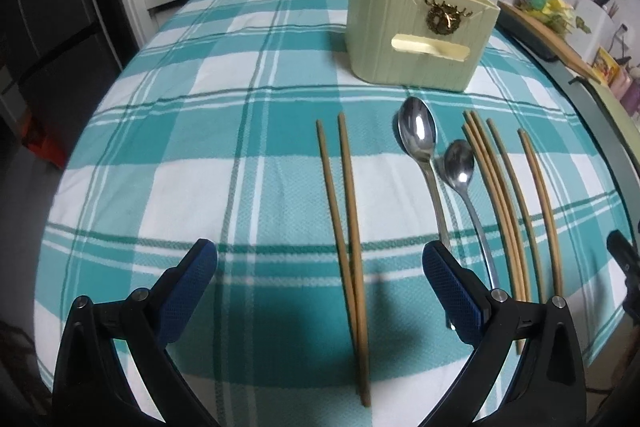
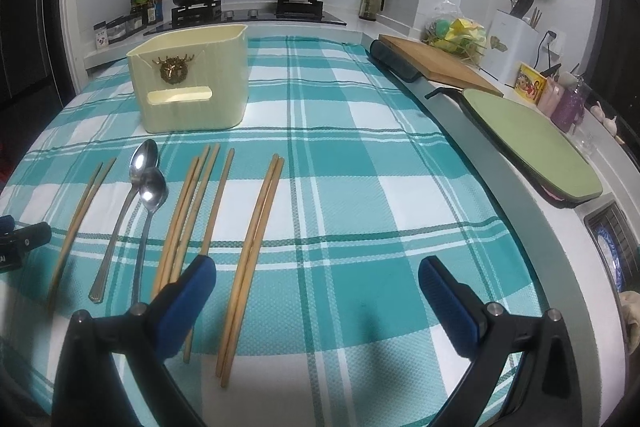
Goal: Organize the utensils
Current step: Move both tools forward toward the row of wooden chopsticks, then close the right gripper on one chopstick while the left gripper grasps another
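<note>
1. A teal-and-white checked tablecloth (image 1: 160, 187) covered a kitchen table, with a stove and pans behind it.
2. A pale cream plastic utensil holder (image 1: 416, 39) with a gold stag emblem stood upright at the far side and looked empty.
3. Nearer lay two shiny steel spoons (image 1: 418, 135) side by side, and four groups of slim brown wooden chopsticks (image 1: 348, 211), all flat on the cloth, well apart from the holder.
4. The left gripper (image 1: 320, 267) hovered with its blue-padded fingers spread wide, empty, straddling the leftmost pair.
5. The right gripper (image 2: 317, 277) was likewise spread and empty, the rightmost chopstick pair (image 2: 256, 239) between its fingers.
6. Sorting seemed not yet begun; next, each gripper likely needed to lower and close on its pair.
</note>
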### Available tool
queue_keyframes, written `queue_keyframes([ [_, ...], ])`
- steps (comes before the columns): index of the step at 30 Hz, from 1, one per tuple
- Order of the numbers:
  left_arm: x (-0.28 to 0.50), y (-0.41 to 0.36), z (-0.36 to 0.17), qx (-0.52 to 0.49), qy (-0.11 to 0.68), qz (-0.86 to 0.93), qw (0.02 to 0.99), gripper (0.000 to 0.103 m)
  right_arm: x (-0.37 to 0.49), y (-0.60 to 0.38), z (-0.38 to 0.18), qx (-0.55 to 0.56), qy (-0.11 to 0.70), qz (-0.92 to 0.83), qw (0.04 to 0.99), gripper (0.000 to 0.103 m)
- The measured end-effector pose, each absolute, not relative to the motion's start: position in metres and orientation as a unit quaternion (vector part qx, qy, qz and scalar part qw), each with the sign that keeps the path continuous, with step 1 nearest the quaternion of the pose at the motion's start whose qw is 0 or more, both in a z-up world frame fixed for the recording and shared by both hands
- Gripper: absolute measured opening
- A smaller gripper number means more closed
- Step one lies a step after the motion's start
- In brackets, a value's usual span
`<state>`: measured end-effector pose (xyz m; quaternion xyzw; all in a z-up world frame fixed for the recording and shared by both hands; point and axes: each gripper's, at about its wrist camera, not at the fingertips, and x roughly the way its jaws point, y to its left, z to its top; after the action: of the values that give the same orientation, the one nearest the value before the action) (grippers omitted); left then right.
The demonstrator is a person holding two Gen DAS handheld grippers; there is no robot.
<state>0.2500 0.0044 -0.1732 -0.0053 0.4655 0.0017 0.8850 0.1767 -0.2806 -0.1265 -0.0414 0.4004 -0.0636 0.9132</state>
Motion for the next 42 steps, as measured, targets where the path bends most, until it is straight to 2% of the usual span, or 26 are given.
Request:
queue_keyframes([
  [6, 0.286, 0.032, -0.192, -0.028, 0.478, 0.04, 0.877, 0.102, 0.181, -0.279, -0.13, -0.036, 0.399, -0.048, 0.915, 0.103],
  [11, 0.308, 0.034, -0.217, 0.001, 0.492, 0.065, 0.868, 0.103, 0.188, -0.279, -0.133, -0.031, 0.405, -0.04, 0.913, 0.103],
  [27, 0.32, 0.038, -0.225, -0.003, 0.507, 0.038, 0.861, 0.101, 0.218, -0.285, -0.145, -0.014, 0.421, -0.013, 0.907, 0.101],
  [29, 0.322, 0.039, -0.225, -0.004, 0.513, 0.028, 0.858, 0.099, 0.232, -0.289, -0.153, 0.001, 0.438, -0.005, 0.899, 0.085],
  [31, 0.324, 0.039, -0.225, 0.0, 0.517, 0.02, 0.856, 0.098, 0.248, -0.29, -0.162, 0.007, 0.459, 0.006, 0.888, 0.064],
  [32, 0.324, 0.038, -0.225, 0.001, 0.519, 0.016, 0.855, 0.097, 0.255, -0.289, -0.166, 0.009, 0.465, 0.012, 0.885, 0.061],
  [34, 0.325, 0.039, -0.224, 0.002, 0.521, 0.01, 0.854, 0.096, 0.27, -0.287, -0.174, 0.013, 0.482, 0.026, 0.876, 0.04],
  [39, 0.323, 0.042, -0.224, 0.002, 0.521, 0.009, 0.854, 0.096, 0.289, -0.281, -0.184, 0.006, 0.507, 0.028, 0.862, 0.025],
  [42, 0.321, 0.043, -0.223, 0.003, 0.522, 0.006, 0.853, 0.094, 0.285, -0.278, -0.185, -0.008, 0.516, 0.028, 0.856, 0.024],
])
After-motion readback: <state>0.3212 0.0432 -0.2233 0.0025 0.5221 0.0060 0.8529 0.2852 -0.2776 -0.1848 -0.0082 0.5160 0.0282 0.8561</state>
